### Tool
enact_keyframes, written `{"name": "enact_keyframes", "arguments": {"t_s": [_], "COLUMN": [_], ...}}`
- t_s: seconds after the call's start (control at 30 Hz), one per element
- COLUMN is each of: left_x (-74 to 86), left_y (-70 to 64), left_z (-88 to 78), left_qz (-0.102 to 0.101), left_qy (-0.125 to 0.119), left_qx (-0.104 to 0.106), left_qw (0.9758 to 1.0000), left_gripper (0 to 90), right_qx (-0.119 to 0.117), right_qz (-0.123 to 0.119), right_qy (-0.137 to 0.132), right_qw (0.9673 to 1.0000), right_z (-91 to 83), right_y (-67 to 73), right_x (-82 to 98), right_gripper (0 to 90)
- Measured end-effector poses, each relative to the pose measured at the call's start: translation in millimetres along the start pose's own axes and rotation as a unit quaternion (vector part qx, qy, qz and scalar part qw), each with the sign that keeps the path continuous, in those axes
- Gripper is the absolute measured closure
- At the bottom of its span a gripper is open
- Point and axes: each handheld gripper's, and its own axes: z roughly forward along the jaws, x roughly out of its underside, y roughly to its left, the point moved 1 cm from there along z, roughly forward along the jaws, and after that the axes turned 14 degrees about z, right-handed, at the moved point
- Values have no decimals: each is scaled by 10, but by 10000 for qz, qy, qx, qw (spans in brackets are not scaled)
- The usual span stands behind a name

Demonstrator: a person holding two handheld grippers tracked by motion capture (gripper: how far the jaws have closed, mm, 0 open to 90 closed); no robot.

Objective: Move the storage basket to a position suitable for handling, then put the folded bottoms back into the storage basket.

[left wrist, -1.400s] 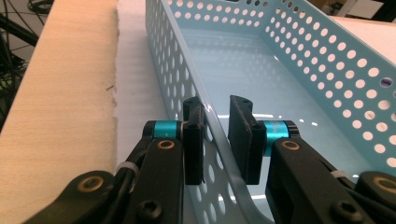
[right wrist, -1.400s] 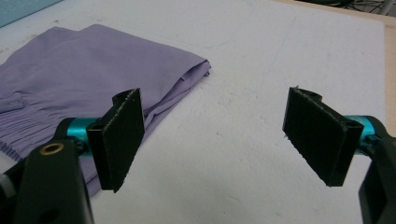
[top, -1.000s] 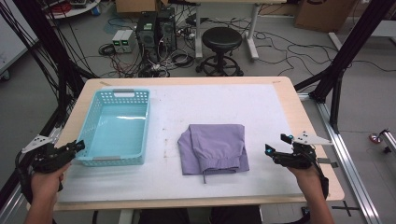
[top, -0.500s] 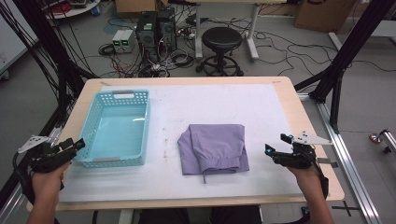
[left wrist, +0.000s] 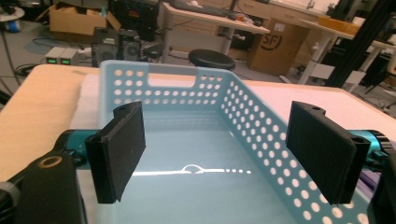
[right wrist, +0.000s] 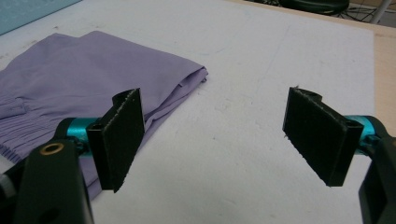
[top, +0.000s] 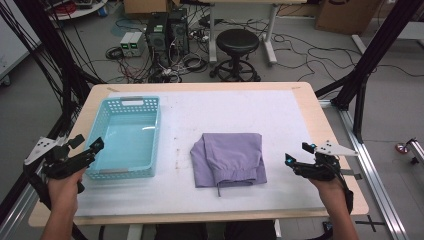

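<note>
**Left gripper opens beside the basket; folded garment at table centre**

Since the earlier high view, the left gripper (top: 89,149) has shifted slightly toward the near left corner of the turquoise basket (top: 111,174), and its jaws have just been opening; nothing lies between them. The right gripper (top: 298,156) keeps its earlier place.

In the high view, the left gripper sits at about 8 o'clock on the table (top: 320,125), just beside the basket's near left corner, pointing toward 2 o'clock. In the left gripper view its two black jaws stand wide apart, framing the basket's (left wrist: 261,116) perforated wall and bare floor without touching them.

The basket occupies the table's 9 o'clock region, on the white mat (top: 280,110), with its long axis running from 6 to 12 o'clock.

The folded purple garment (top: 230,159) lies flat at table centre, slightly toward 6 o'clock, well apart from the basket.

The right gripper hovers at about 4 o'clock, near the garment's right edge but apart from it, pointing toward 9 o'clock. In the right gripper view its jaws are also wide, with bare mat (right wrist: 243,140) between them; the garment (right wrist: 84,79) lies beyond the left-hand jaw.
</note>
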Motion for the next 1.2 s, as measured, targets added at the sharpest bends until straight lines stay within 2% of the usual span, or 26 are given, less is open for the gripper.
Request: {"name": "enact_keyframes", "arguments": {"t_s": [0.23,0.4,0.63,0.8,1.0,1.2], "left_x": [-13,-42,-88,-108,-98,-26], "left_y": [-143,-303,-553,-827,-1205,-1513], "left_z": [70,101,195,315,436,569], "left_qz": [55,156,119,241,396,329], "left_qy": [-11,-10,-77,-134,-253,-203], "left_qx": [160,319,638,935,1308,1643], "left_qw": [9999,9994,9979,9952,9903,9856], "left_gripper": [200,201,201,201,201,237], "right_qx": [40,-8,-3,17,23,-23], "right_qz": [39,32,56,64,66,55], "right_qy": [-18,-62,-87,-100,-81,-75], "right_qw": [10000,10000,9999,9999,9999,10000], "right_z": [16,-4,-7,-16,-5,-6], "right_y": [-24,0,-16,-28,-39,-33], "right_x": [-10,-29,-38,-39,-40,-32], "right_gripper": [210,210,210,210,210,210]}}
